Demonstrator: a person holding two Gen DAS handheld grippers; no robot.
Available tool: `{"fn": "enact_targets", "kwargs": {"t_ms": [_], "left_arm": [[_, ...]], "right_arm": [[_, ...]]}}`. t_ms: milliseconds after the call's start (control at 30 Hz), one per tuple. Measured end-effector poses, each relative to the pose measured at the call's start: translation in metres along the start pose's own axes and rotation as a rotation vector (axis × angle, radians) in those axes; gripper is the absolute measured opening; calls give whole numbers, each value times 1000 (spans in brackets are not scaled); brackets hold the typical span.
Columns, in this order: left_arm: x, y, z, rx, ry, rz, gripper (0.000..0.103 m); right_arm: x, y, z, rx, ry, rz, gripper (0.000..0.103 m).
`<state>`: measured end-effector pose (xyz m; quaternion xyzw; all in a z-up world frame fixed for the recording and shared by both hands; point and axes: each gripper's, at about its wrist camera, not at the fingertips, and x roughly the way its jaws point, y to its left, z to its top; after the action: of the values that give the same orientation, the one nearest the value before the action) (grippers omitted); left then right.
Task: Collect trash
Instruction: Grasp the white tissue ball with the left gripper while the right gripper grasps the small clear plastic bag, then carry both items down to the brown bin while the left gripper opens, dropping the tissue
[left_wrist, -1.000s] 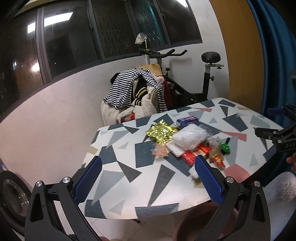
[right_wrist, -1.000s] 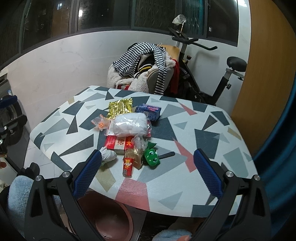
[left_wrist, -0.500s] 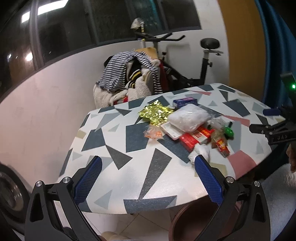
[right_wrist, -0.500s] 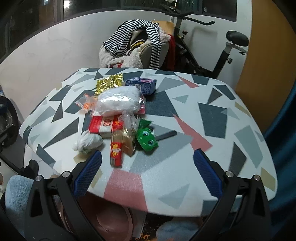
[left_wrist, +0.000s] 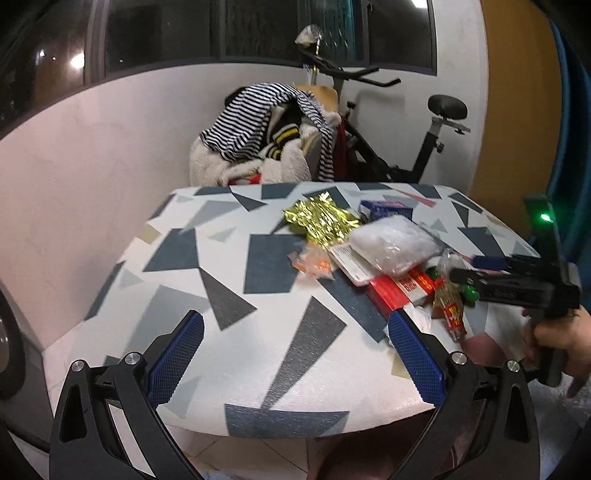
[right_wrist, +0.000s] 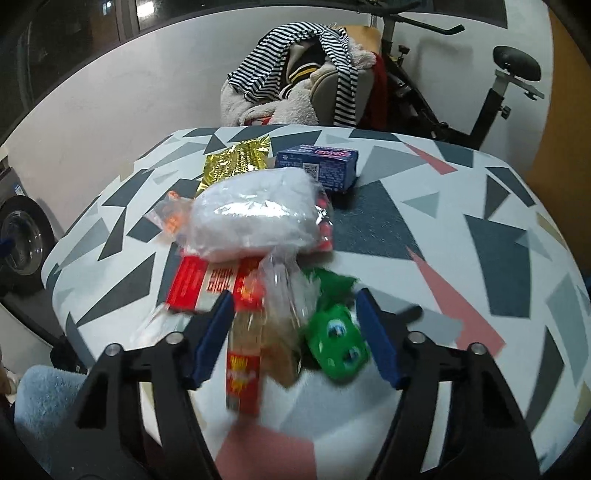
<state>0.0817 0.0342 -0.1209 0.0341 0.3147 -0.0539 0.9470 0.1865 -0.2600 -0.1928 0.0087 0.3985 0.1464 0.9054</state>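
Currently the trash lies heaped on the patterned tabletop (right_wrist: 443, 229): a crumpled gold foil wrapper (right_wrist: 236, 162), a blue carton (right_wrist: 321, 166), a white plastic-wrapped bundle (right_wrist: 255, 218), a red flat box (right_wrist: 207, 280), a clear crinkled snack wrapper (right_wrist: 277, 310) and a green frog-faced packet (right_wrist: 338, 343). The right gripper (right_wrist: 295, 339) has just been closing its fingers; they stand part-spread around the clear wrapper and green packet, pads not pressing. The left gripper (left_wrist: 295, 354) hangs over the tabletop's near edge, fingers spread wide, nothing between them.
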Motion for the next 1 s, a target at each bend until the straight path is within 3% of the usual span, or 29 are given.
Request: {"fn": "enact_targets", "kwargs": {"t_ms": [67,167,333,500,567,633,800,833,900,1000], "left_arm": [[4,-5,-2,12,16,-12,98],[8,-12,-4,24,29,-32,98],[16,-16,-4,-33,56,-103,97],[31,-27,-3,-71,104,-186,86],[45,-37,-5,-70,143,-254,75],[63,-52,-8,-64,201,-319,71],[103,-72,-9,-78,277,-342,70],[113,-75,-9,-95,300,-350,67],[129,-78,-12,-113,350,-371,46],[127,-79,-13,-113,351,-400,43]], "right_arm": [[12,-1,4,15,22,17,43],[7,-4,10,58,-4,49,32],[-25,-11,11,72,-113,30,28],[-53,-33,4,144,-181,3,28],[-59,-38,-2,157,-182,2,28],[-65,-43,-10,172,-175,3,28],[-75,-49,-32,194,-155,-5,28],[-76,-50,-37,203,-148,-7,28],[-81,-52,-44,217,-139,-11,28],[-87,-51,-53,216,-135,-6,28]]}}
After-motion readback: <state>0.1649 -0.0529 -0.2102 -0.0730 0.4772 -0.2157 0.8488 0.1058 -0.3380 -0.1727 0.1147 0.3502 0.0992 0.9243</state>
